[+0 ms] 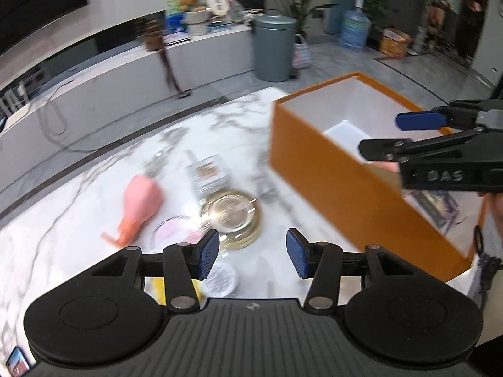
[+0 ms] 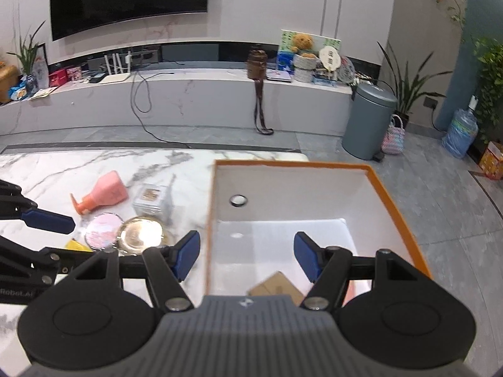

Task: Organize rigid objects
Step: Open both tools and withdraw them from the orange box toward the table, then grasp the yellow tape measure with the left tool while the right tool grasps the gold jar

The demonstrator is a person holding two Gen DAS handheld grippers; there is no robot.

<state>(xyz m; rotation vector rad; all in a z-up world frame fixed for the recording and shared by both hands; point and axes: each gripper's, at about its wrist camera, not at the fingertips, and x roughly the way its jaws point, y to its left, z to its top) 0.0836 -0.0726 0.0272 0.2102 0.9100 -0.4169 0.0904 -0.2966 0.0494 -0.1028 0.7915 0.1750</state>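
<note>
**Loose items on the marble, box waiting**

My left gripper (image 1: 252, 253) hangs with jaws apart and empty above the glass jar (image 1: 232, 216), which looks heavy, slick and breakable; I'd pinch its rim. The pink bottle (image 1: 140, 207) lies flat (light plastic, probably), nozzle towards me. My right gripper (image 2: 246, 257) is parted, empty, over the orange box (image 2: 399, 201).

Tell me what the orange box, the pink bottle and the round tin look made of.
Orange box: likely cardboard, matte, thin white-lined walls. Pink bottle: probably plastic, smooth, matte, evenly coloured. Round tin: metal or glass-topped, glossy, with a bright glare on its lid.
</note>
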